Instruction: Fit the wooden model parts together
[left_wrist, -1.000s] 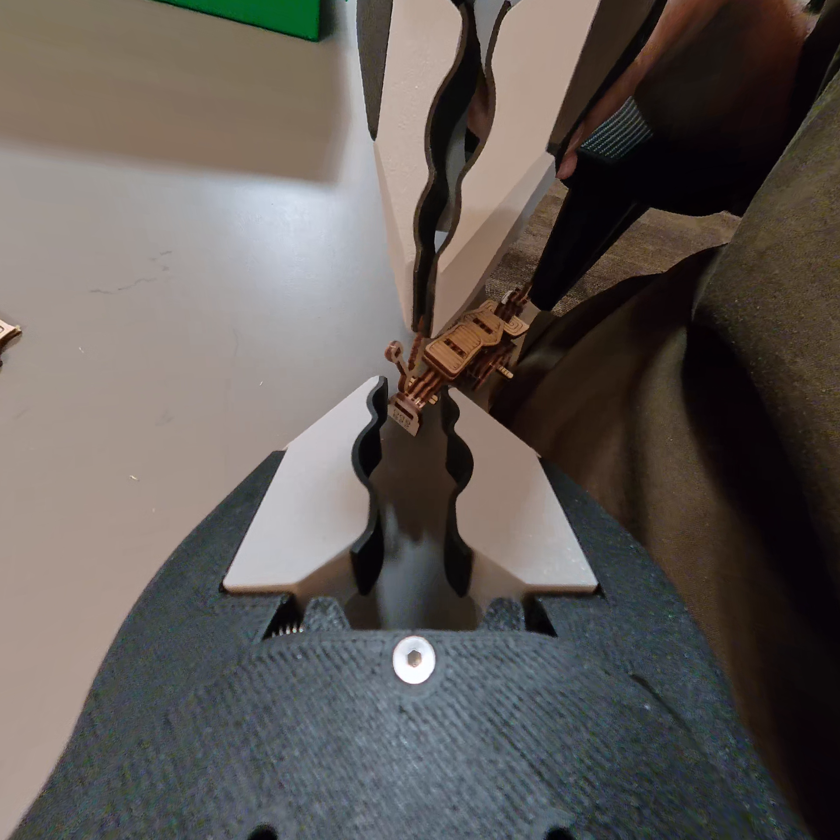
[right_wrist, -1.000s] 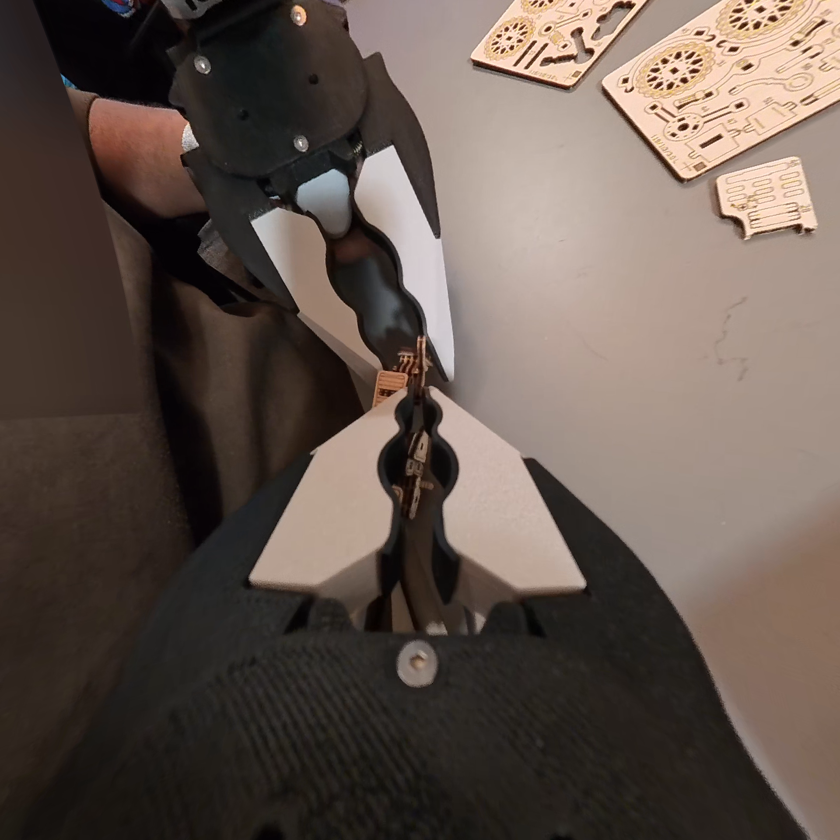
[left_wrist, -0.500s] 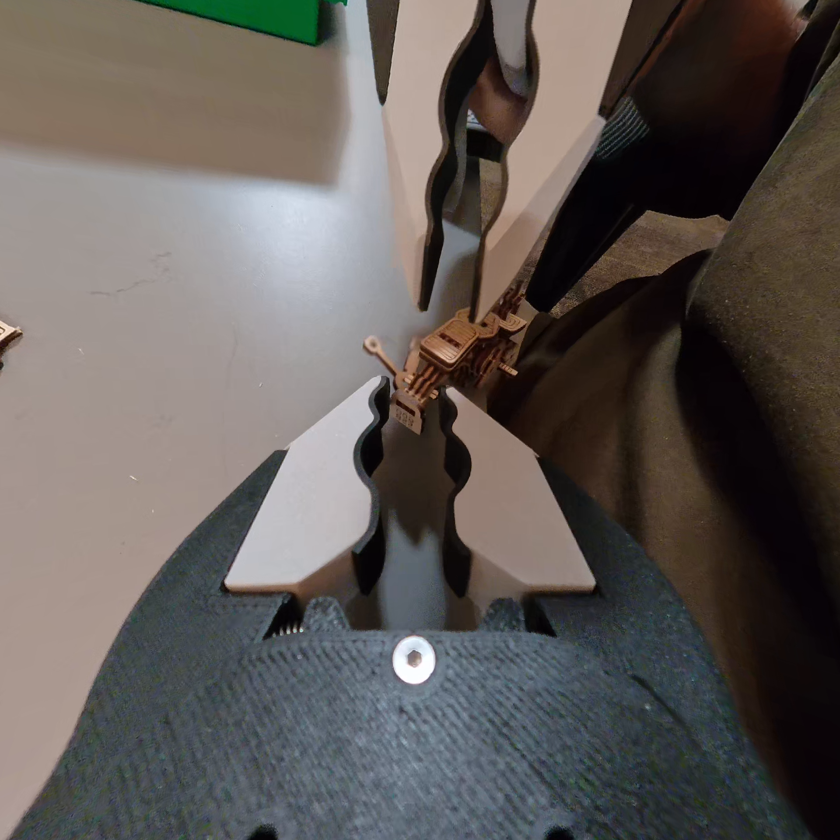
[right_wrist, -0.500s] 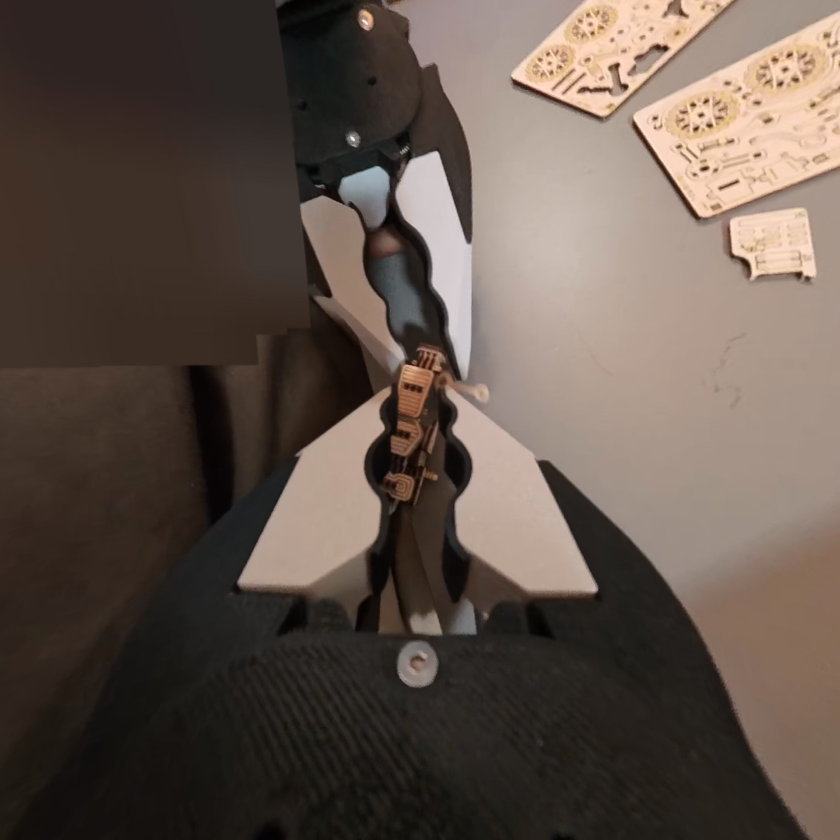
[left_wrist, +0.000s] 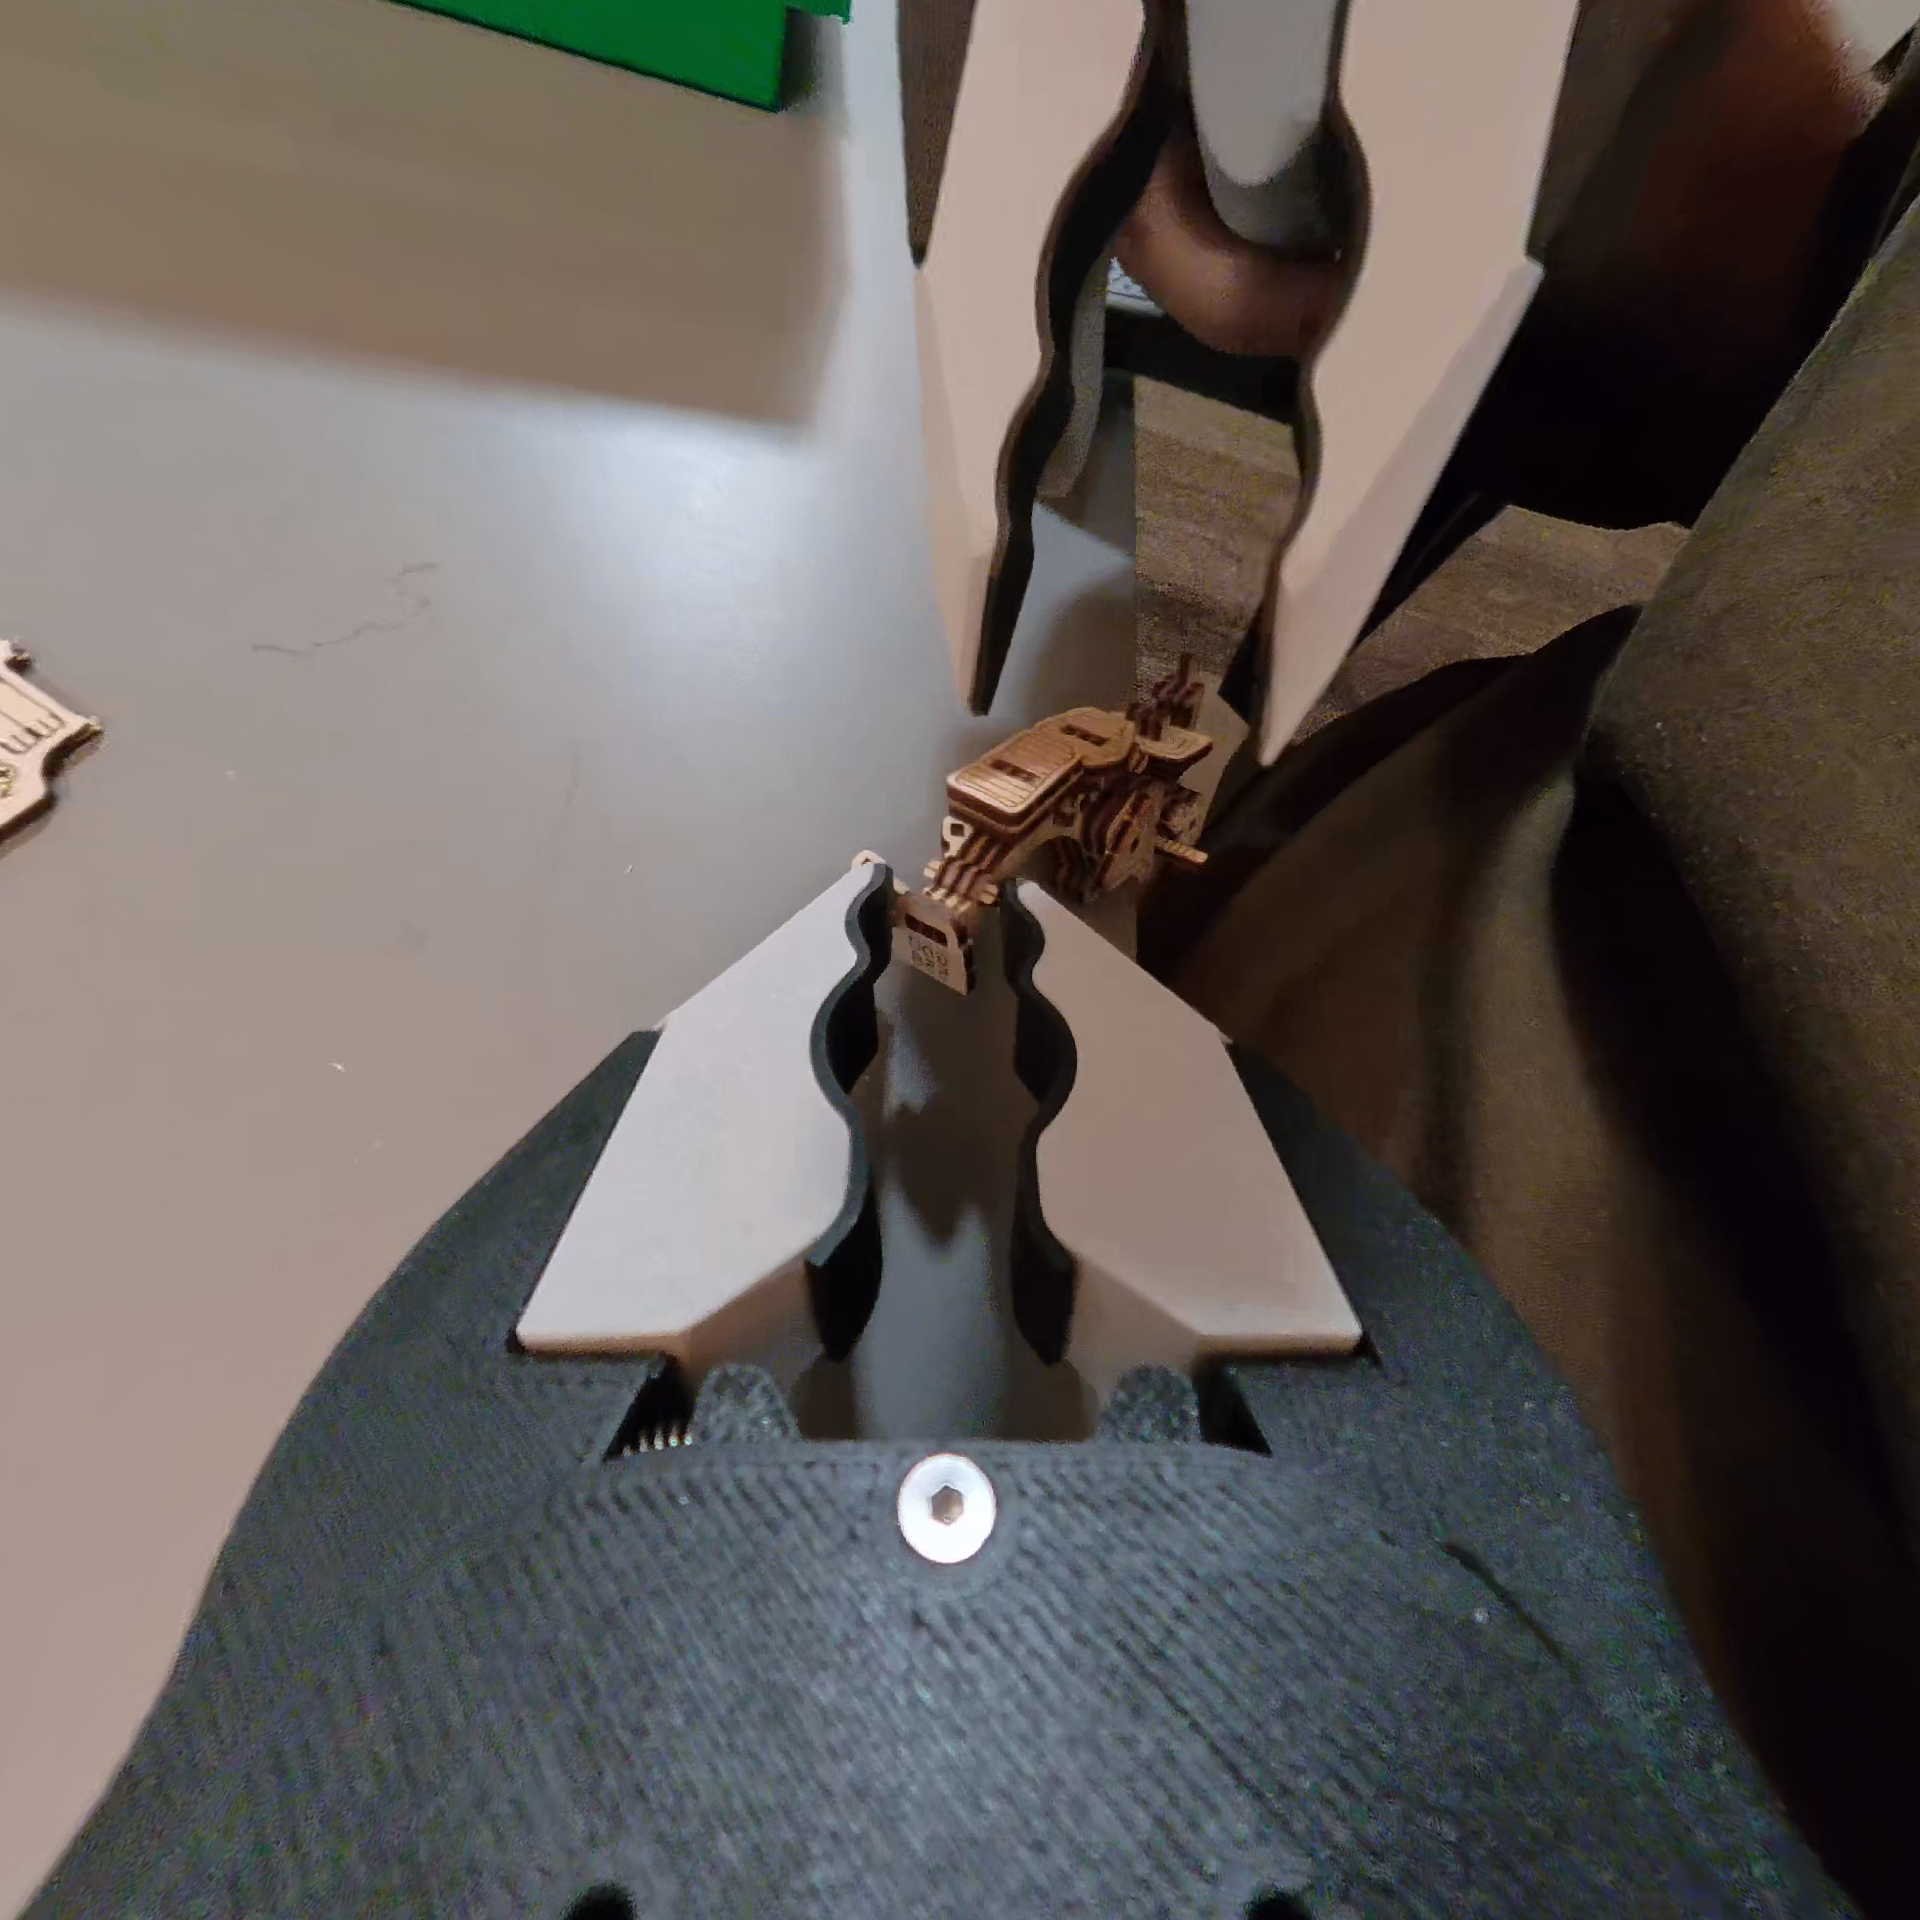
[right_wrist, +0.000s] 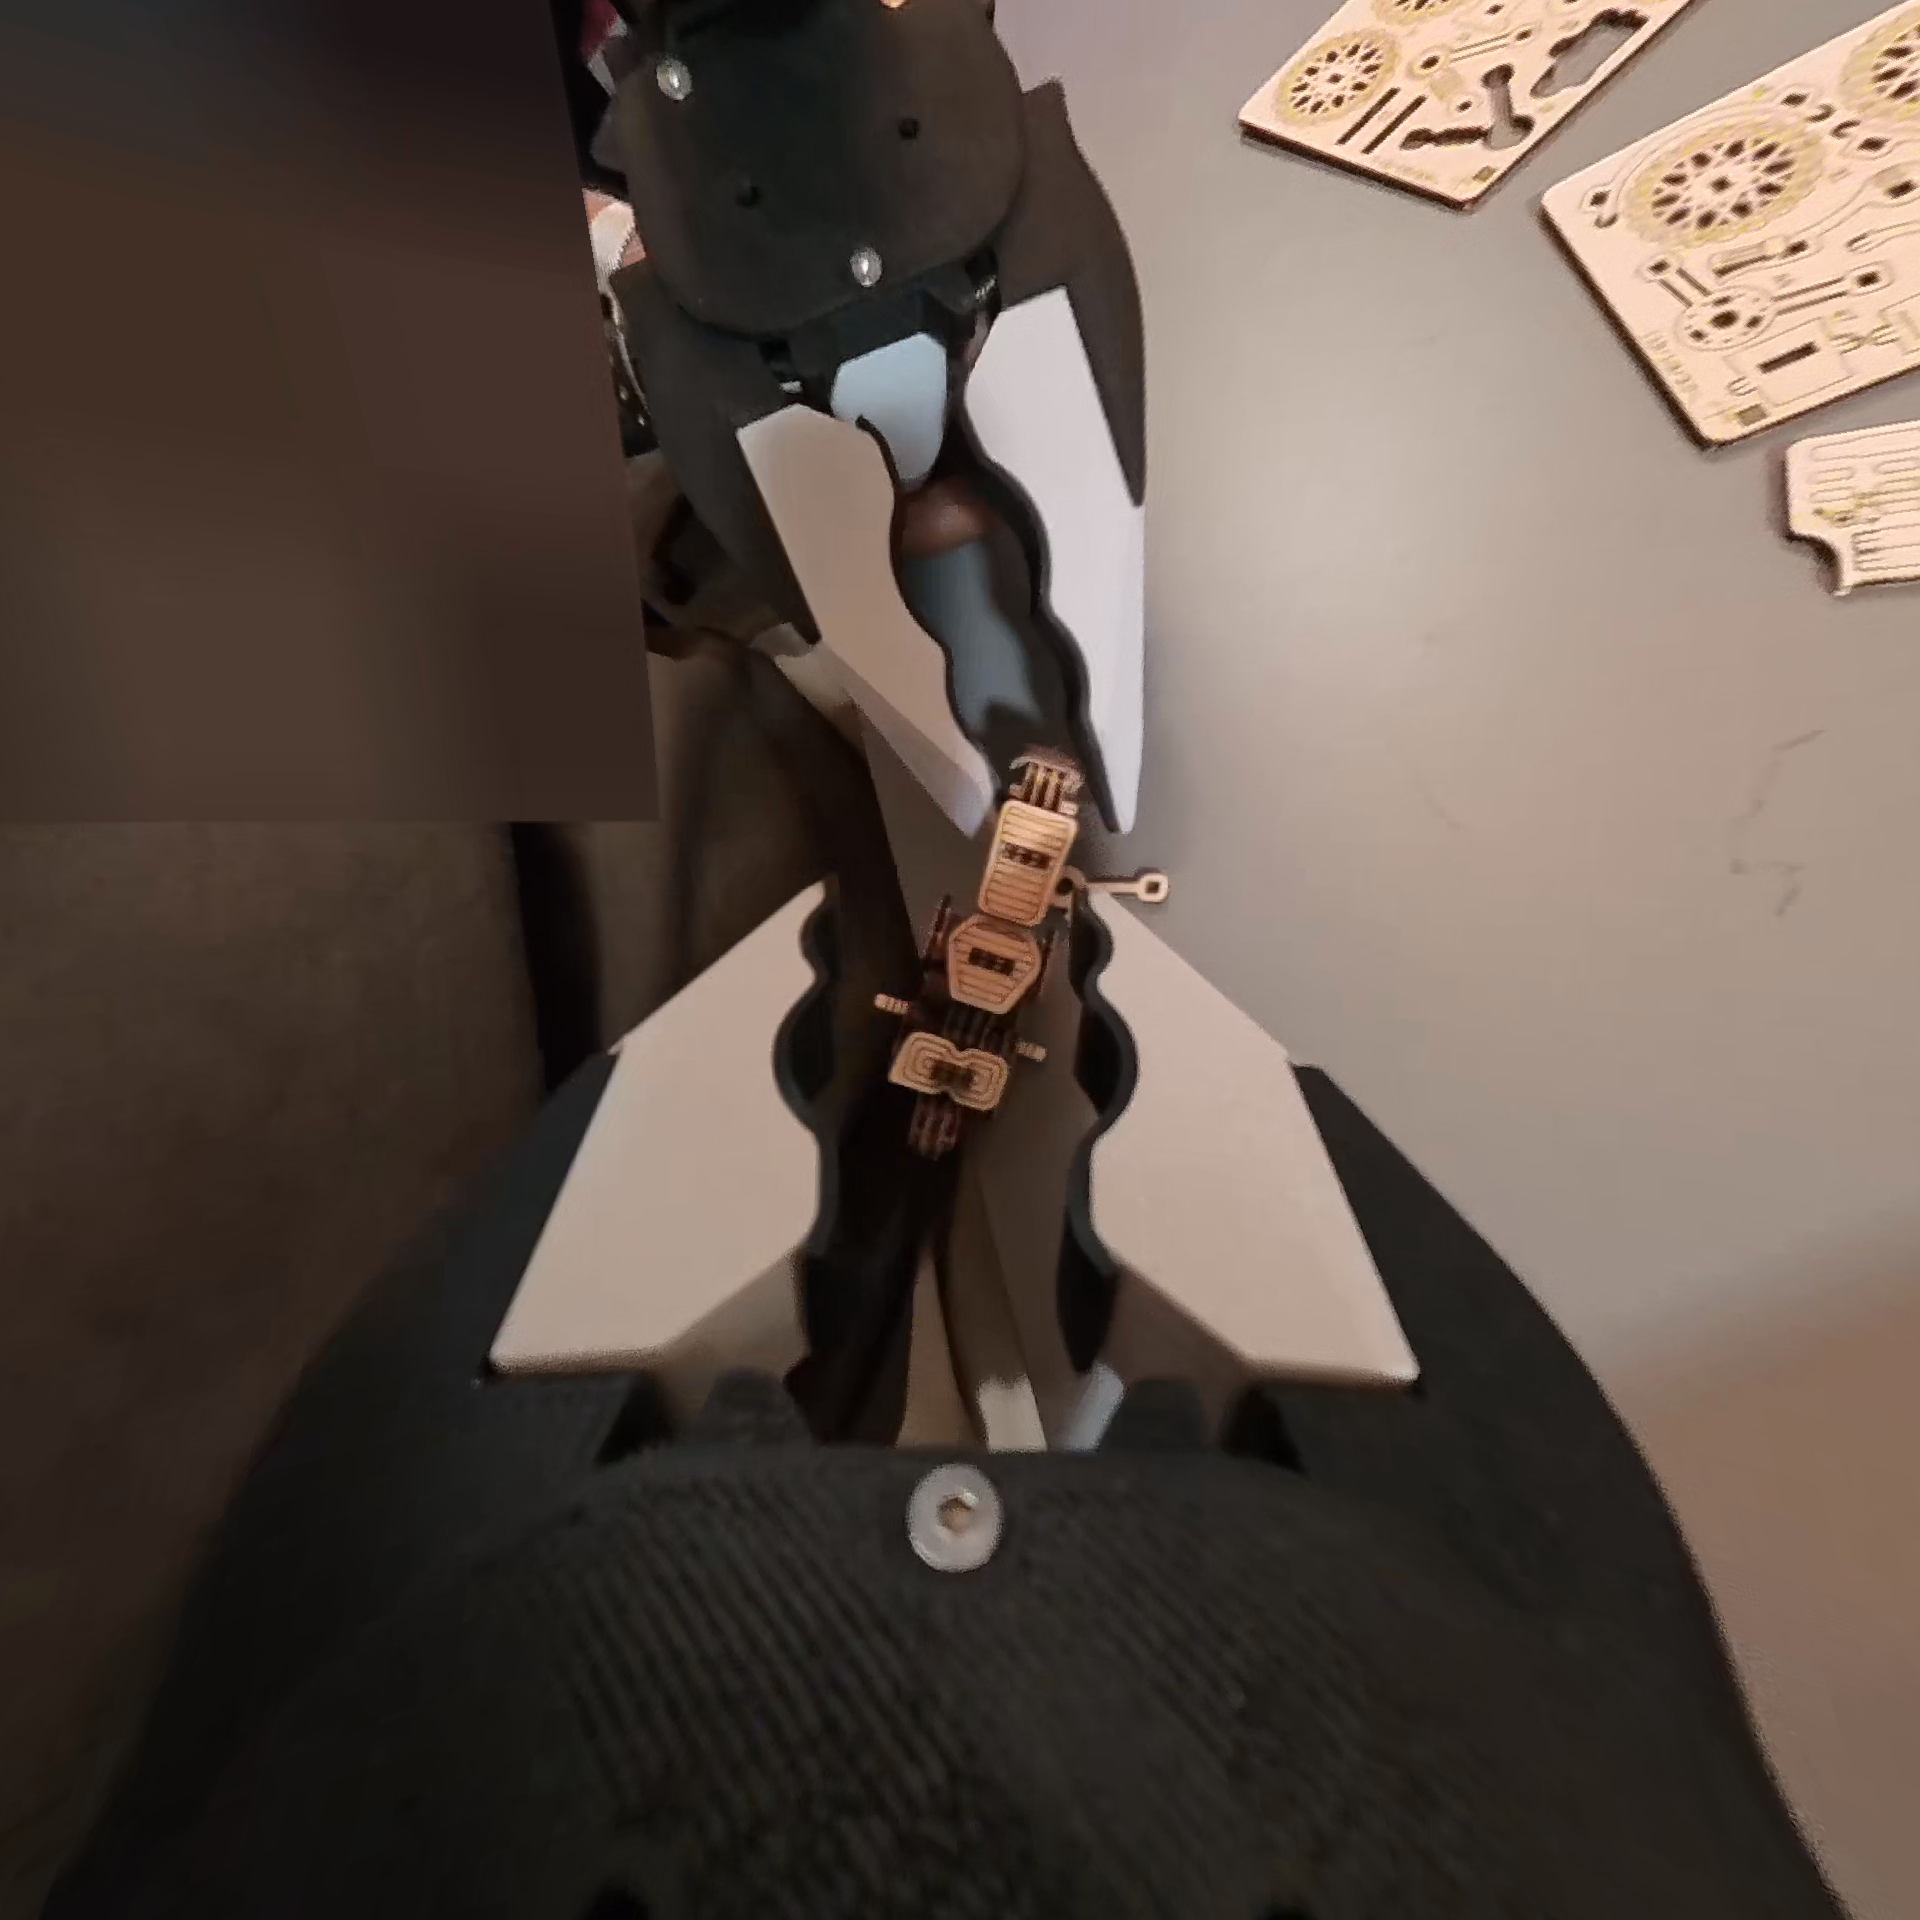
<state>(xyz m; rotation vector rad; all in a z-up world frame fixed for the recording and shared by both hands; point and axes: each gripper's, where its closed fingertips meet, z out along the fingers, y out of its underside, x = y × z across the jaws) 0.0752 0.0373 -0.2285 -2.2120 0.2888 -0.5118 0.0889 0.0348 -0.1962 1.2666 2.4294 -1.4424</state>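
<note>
A small brown wooden model (left_wrist: 1070, 805) hangs above the near edge of the grey table (left_wrist: 416, 644). My left gripper (left_wrist: 948, 888) is shut on the model's flat end tab. In the right wrist view the model (right_wrist: 987, 977) lies lengthwise between my right gripper's (right_wrist: 956, 909) spread fingers, with a gap on both sides. The left gripper (right_wrist: 1049, 805) reaches in from above there and pinches the model's far end. A thin key-shaped pin (right_wrist: 1127, 886) sticks out of the model's side. In the left wrist view the right gripper (left_wrist: 1127, 727) is open just behind the model.
Two laser-cut wooden part sheets (right_wrist: 1382, 94) (right_wrist: 1745, 239) and a small loose panel (right_wrist: 1860, 509) lie on the table at the right. A green box (left_wrist: 623, 42) stands at the back and a wooden piece (left_wrist: 31, 748) at the left edge. A person's dark clothing (left_wrist: 1558, 1039) is close beside the grippers. The grippers are tip to tip, or close to it. Left tips and right tips are each some 15 cm from the wooden piece (left_wrist: 31, 748). The right camera catches it too, in the right wrist view (right_wrist: 1844, 540).
My right gripper went from shut on the model to open and drew back a little. The model stays in the left gripper and has turned, so its broad face shows.
</note>
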